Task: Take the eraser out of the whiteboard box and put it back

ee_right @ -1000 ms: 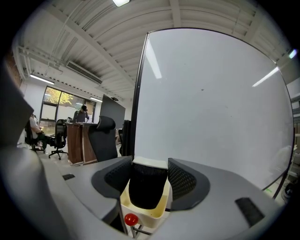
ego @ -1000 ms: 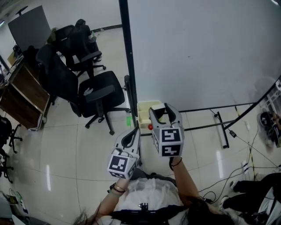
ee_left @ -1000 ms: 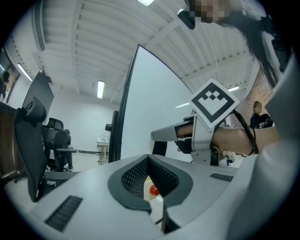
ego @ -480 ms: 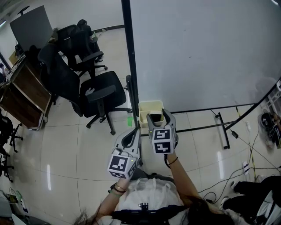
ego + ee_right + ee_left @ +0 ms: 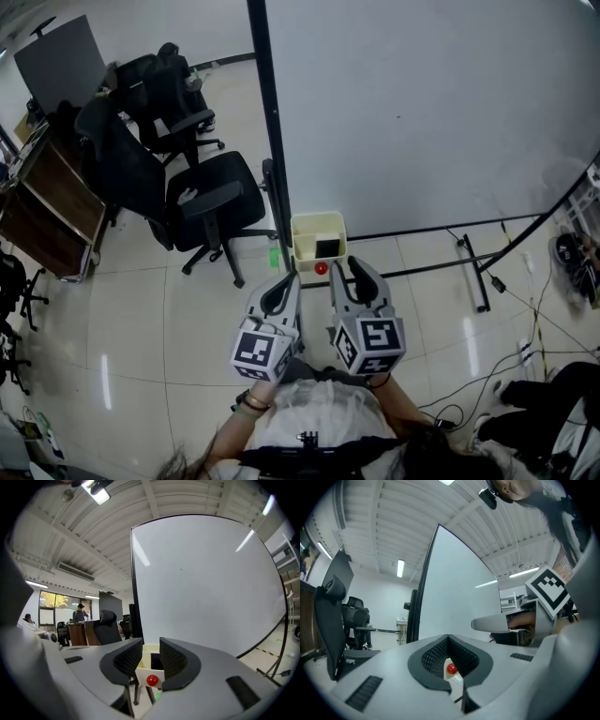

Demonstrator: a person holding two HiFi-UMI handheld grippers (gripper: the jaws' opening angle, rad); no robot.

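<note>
A cream whiteboard box [image 5: 305, 225] hangs at the foot of the whiteboard [image 5: 422, 112], with a red knob [image 5: 322, 268] on its front. The dark eraser [image 5: 327, 247] lies inside it. My right gripper [image 5: 348, 269] sits just short of the box; its jaws are closing with nothing between them. In the right gripper view the box [image 5: 149, 649] and eraser [image 5: 156, 662] show through the gap of that gripper [image 5: 150, 660]. My left gripper [image 5: 289, 279] hovers beside it, shut and empty. The left gripper view looks past its jaws [image 5: 449, 660] to the red knob [image 5: 451, 668].
Black office chairs [image 5: 206, 197] stand to the left of the board's black post [image 5: 267, 141]. A wooden cabinet [image 5: 47, 202] is at the far left. The board's stand legs [image 5: 473, 272] and loose cables [image 5: 539, 319] cross the tiled floor at the right.
The right gripper reached over the box with the dark eraser between its jaws, then drew back toward me without it. The eraser now lies in the box. The left gripper stayed put.
</note>
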